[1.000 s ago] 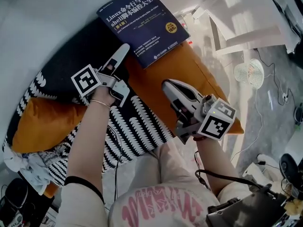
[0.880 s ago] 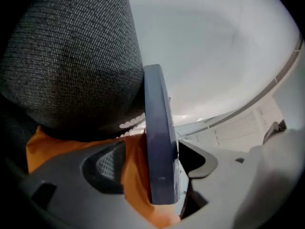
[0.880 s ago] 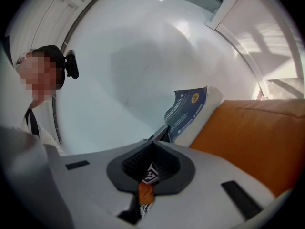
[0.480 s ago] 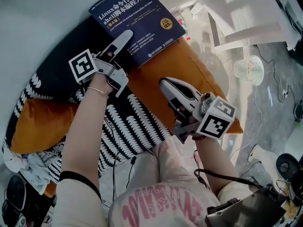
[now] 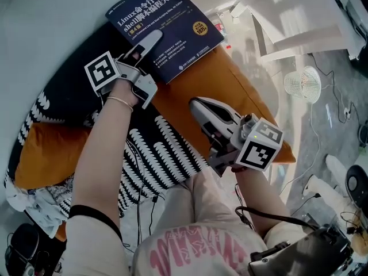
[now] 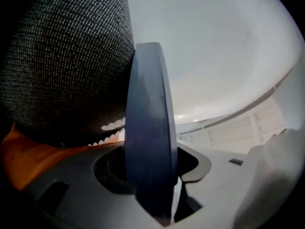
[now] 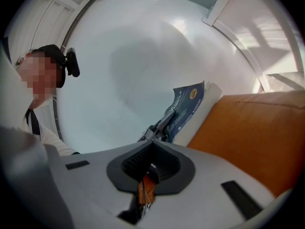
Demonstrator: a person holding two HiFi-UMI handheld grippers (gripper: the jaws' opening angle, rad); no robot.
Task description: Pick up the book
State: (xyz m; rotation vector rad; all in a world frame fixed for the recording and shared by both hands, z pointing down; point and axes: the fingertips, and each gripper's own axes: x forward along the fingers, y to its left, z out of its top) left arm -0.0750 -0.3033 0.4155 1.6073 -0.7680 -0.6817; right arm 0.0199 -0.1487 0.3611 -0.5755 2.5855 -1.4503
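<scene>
A thick dark blue book (image 5: 167, 22) with white title print lies at the far end of the cushions, partly on an orange cushion (image 5: 230, 91). My left gripper (image 5: 150, 39) reaches over the book's near left edge, one jaw lying on the cover. In the left gripper view the book (image 6: 147, 128) stands edge-on between the jaws and runs deep into the throat. The jaws are closing, with thin dark gaps still beside the book. My right gripper (image 5: 198, 105) hovers over the orange cushion, jaws together and empty. The right gripper view shows the book (image 7: 188, 106) ahead.
A black-and-white patterned cushion (image 5: 164, 154) and a black cushion (image 5: 69, 85) lie under my arms. A white fan (image 5: 303, 87) and cables are on the floor at right. White furniture (image 5: 299, 22) stands at the top right. A person (image 7: 40, 104) shows at the left.
My left gripper has moved up and forward onto the book's near left edge. Its jaw now overlaps the cover. The right gripper has stayed put.
</scene>
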